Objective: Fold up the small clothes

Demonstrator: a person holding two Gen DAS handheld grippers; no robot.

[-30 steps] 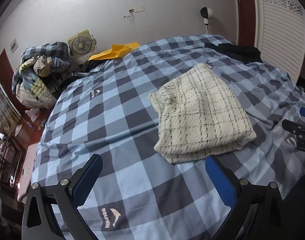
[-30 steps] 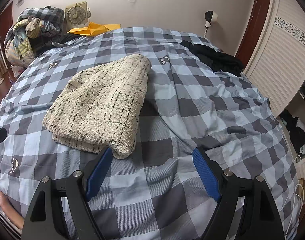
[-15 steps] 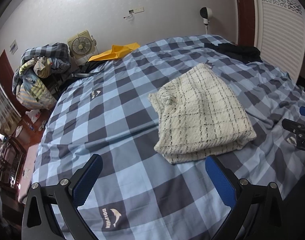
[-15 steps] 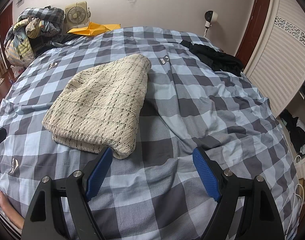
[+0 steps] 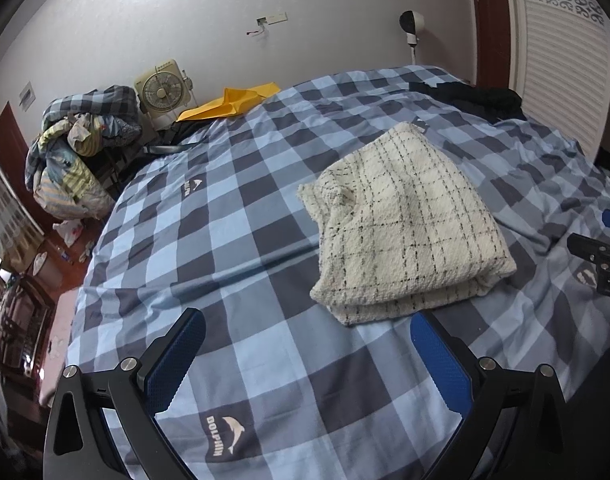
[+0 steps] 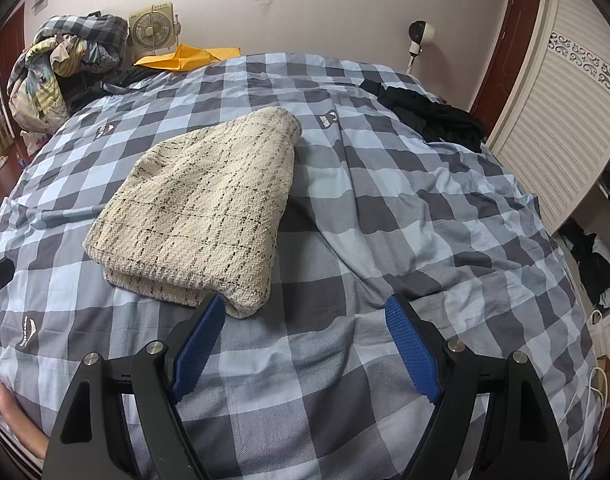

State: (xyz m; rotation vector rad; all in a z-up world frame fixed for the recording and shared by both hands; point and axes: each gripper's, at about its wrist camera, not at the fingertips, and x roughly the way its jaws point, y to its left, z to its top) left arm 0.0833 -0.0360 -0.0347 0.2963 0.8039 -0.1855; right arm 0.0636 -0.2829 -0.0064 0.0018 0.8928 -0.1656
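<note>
A cream knit garment with thin black checks [image 5: 405, 224] lies folded in a thick rectangle on the blue and grey checked bed cover [image 5: 241, 216]. It also shows in the right wrist view [image 6: 201, 208]. My left gripper [image 5: 305, 356] is open and empty, just short of the garment's near edge. My right gripper [image 6: 305, 340] is open and empty, with its left finger [image 6: 197, 340] next to the garment's near right corner. The right gripper's tip also shows at the right edge of the left wrist view [image 5: 601, 256].
A black garment [image 6: 433, 112] lies at the bed's far right. A pile of clothes [image 5: 73, 152], a small fan [image 5: 161, 92] and a yellow item [image 5: 229, 102] are beyond the far left edge. A white slatted wardrobe [image 6: 565, 100] stands on the right.
</note>
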